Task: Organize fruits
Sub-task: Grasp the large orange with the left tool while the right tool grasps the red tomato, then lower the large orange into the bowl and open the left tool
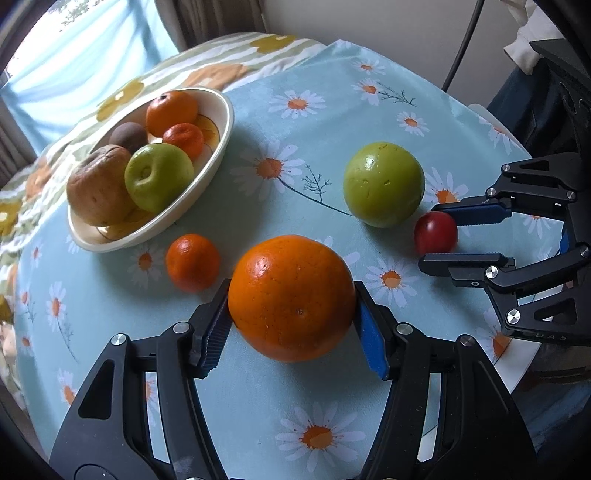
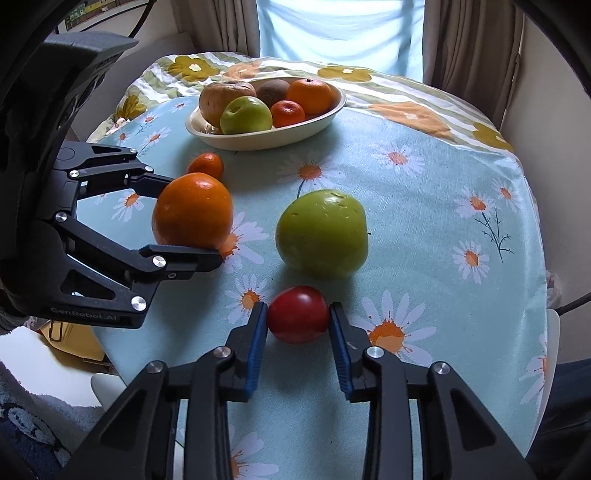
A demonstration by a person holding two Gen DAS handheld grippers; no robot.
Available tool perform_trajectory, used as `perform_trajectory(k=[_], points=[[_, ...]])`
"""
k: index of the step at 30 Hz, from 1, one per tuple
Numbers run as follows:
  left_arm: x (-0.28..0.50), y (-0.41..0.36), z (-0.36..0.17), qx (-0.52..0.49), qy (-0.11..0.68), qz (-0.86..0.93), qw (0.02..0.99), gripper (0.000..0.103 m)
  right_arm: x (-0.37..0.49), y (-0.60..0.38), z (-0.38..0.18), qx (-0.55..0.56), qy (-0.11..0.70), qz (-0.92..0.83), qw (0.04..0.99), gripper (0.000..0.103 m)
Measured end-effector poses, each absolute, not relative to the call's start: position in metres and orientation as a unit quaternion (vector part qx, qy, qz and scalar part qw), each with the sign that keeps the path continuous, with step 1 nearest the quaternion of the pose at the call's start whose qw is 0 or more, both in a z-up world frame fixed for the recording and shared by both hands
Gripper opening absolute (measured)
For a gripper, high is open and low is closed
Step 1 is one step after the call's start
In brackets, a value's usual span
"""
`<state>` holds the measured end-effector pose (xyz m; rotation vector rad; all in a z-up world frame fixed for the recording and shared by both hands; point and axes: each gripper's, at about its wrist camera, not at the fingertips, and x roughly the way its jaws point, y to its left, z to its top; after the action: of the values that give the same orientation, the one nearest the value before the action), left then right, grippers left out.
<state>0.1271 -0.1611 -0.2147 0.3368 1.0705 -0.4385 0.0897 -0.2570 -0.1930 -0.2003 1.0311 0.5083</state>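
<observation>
Setting: a home, likely a dining corner by a window. Evidence: round table under a pale blue daisy-print tablecloth [image 2: 424, 206], with a second green-striped cloth with mustard and orange flowers [image 2: 399, 96] layered at the far edge. Cream oval ceramic bowl [image 2: 258, 138] holds mixed fruit. Behind the table, brown pleated curtains [image 2: 469, 40] flank a sheer pale blue drape [image 2: 332, 26] lit by daylight. Plain off-white wall [image 1: 369, 18] to one side.

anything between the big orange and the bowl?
Only the small mandarin, beside the big orange on the cloth short of the bowl. Left wrist view shows it.
</observation>
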Motion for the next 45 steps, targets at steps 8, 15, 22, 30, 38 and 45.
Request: perform_trajectory(k=[8, 15, 22, 30, 38, 45], points=[[0.120, -0.147, -0.191, 0.118, 0.496, -0.174, 0.842, 0.066, 0.087, -0.260, -0.176, -0.092, 0.478, 0.243, 0.839, 0.031], [0.117, -0.133, -0.163, 0.092, 0.482, -0.148, 0.859, 0.066, 0.088, -0.261, -0.153, -0.099, 0.468, 0.245, 0.843, 0.031], [0.120, -0.126, -0.129, 0.070, 0.455, -0.118, 0.880, 0.066, 0.098, -0.264, -0.124, -0.087, 0.457, 0.258, 0.847, 0.031], [0.133, -0.123, -0.096, 0.048, 0.420, -0.088, 0.902, 0.066, 0.123, -0.265, -0.090, -0.070, 0.437, 0.278, 0.853, 0.031], [0.170, -0.115, -0.086, 0.038, 0.405, -0.086, 0.910, 0.066, 0.160, -0.257, -0.069, -0.067, 0.420, 0.273, 0.863, 0.031], [0.215, -0.104, -0.097, 0.043, 0.413, -0.098, 0.904, 0.066, 0.194, -0.249, -0.072, -0.047, 0.425, 0.253, 0.868, 0.031]])
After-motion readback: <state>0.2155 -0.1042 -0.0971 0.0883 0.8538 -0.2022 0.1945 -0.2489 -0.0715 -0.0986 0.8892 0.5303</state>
